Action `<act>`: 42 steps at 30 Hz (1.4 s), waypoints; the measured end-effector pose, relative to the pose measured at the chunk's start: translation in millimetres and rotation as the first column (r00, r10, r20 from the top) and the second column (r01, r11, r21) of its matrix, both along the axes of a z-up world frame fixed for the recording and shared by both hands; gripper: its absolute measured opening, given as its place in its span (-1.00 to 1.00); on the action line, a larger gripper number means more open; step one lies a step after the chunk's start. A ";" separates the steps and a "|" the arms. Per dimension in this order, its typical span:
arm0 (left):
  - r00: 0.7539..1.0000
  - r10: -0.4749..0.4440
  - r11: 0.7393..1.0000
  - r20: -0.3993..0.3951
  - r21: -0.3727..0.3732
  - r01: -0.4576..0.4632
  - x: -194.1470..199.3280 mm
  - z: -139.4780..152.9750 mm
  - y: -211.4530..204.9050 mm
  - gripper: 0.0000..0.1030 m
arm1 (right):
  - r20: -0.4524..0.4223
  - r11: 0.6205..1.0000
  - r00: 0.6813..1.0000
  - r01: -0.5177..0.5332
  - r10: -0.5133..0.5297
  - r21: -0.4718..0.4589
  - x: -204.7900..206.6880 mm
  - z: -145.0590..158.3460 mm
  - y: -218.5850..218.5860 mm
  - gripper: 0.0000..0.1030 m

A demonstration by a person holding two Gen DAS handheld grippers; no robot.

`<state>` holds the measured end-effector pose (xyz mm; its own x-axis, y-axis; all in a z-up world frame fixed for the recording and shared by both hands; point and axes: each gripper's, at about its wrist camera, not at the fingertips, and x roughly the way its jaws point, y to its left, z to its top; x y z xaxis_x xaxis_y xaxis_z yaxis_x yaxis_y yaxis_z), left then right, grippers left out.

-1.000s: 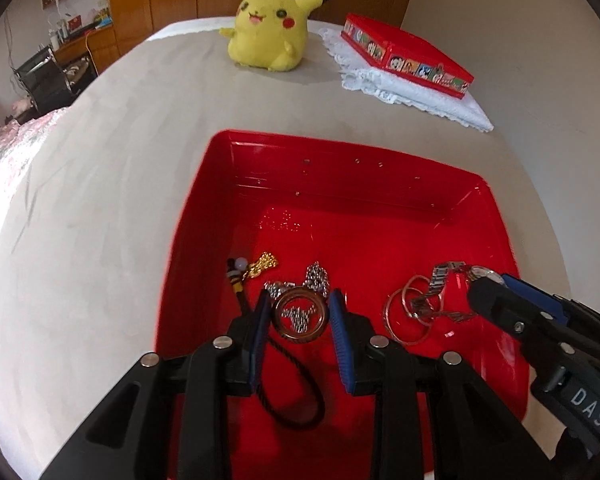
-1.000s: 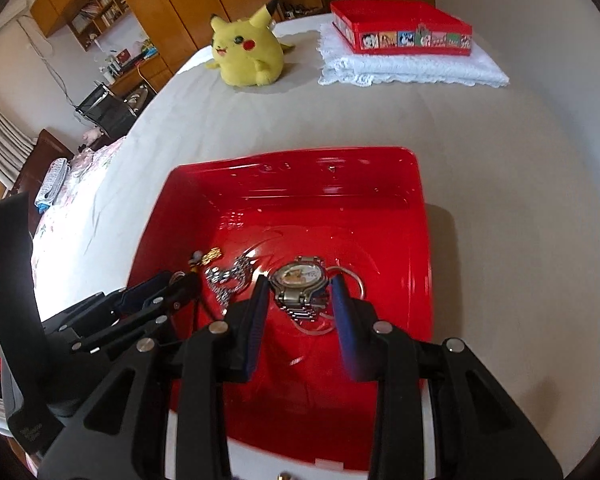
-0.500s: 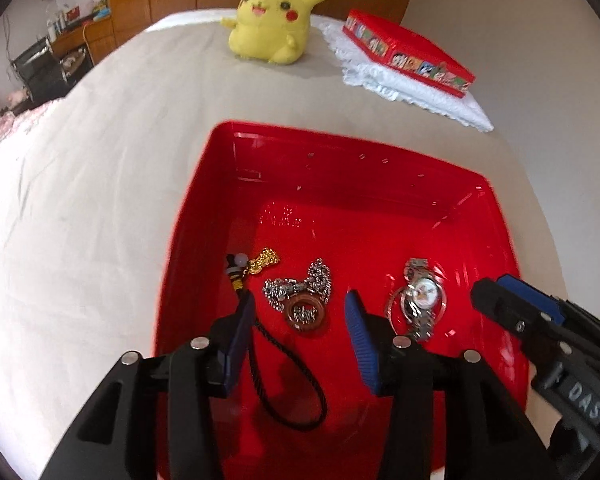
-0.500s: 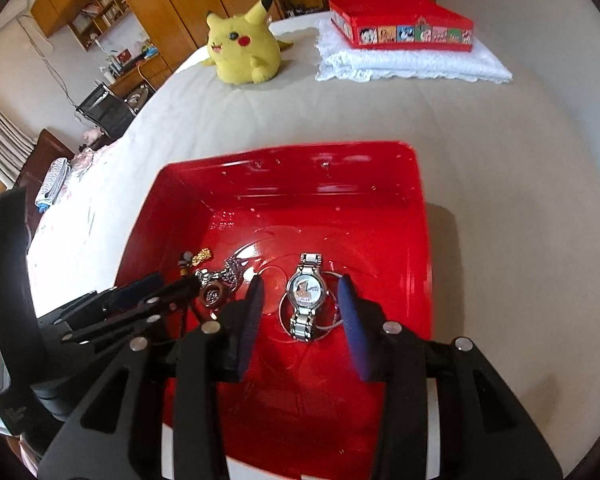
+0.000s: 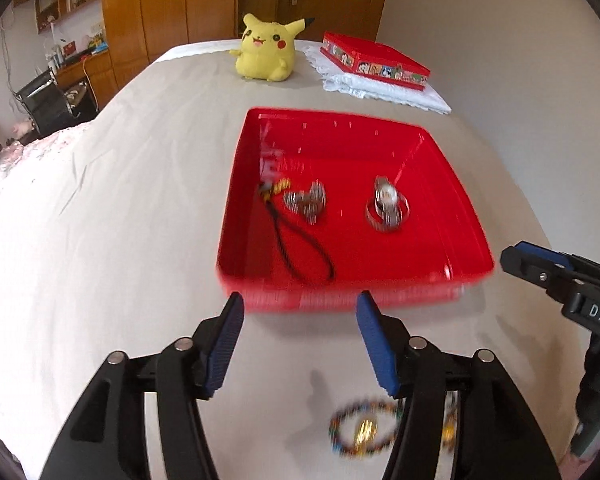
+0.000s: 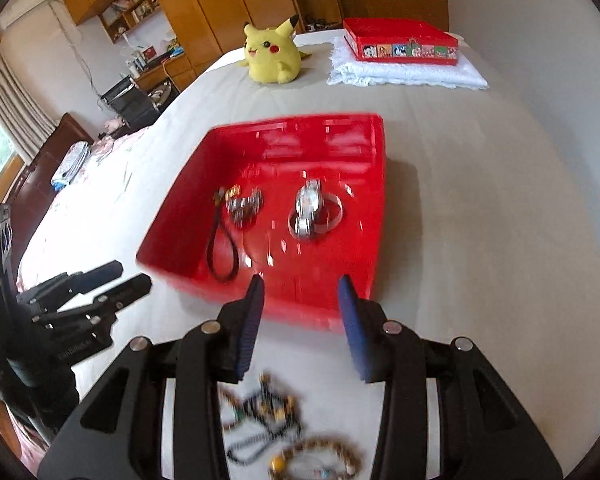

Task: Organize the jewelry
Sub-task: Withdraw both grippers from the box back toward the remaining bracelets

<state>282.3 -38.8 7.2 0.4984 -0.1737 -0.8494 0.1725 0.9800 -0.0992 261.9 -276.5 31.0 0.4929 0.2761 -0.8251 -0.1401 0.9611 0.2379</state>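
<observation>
A red tray (image 5: 456,184) (image 6: 374,208) lies on the bed. In it are a silver watch (image 5: 386,200) (image 6: 308,204) on thin bangles, a silver chain with a round pendant (image 5: 306,202) (image 6: 244,206), and a black cord with a small charm (image 5: 300,252) (image 6: 220,248). My left gripper (image 5: 300,304) hangs in front of the tray's near rim, its jaws opening with nothing between them. My right gripper (image 6: 300,284) stands open and empty there too. A beaded bracelet (image 5: 362,432) and dark bead strings (image 6: 268,412) lie blurred on the sheet near me.
A yellow plush toy (image 5: 266,54) sits at the bed's far end. Beside it, a red picture box (image 5: 374,64) rests on a folded white cloth (image 5: 388,88). A desk, a chair and wooden cupboards stand beyond the bed on the left.
Both grippers let go of the pendant and the watch, which now lie in the tray. Both pulled back toward me past the near rim, and their jaws spread wider.
</observation>
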 end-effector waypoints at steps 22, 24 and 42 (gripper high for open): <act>0.993 0.061 0.998 -0.096 -0.002 -0.061 -114.2 -60.7 9.6 0.14 | -0.179 0.999 0.984 0.029 -0.021 0.045 -113.5 -77.3 -23.2 -0.16; 0.993 0.058 0.998 -0.105 -0.003 -0.059 -118.9 -65.6 9.1 0.14 | -0.175 0.998 0.984 0.031 -0.022 0.051 -116.8 -77.8 -24.4 -0.16; 0.991 0.095 0.995 -0.093 0.016 -0.094 -126.2 -70.4 21.6 0.16 | -0.173 0.994 0.984 -0.066 0.051 -0.084 -111.3 -94.9 34.1 -0.71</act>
<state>156.2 -17.2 -63.2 0.4301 -0.1199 -0.8948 0.0699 0.9926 -0.0994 150.6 -242.4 -63.8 0.3285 0.2222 -0.9180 -0.1618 0.9708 0.1770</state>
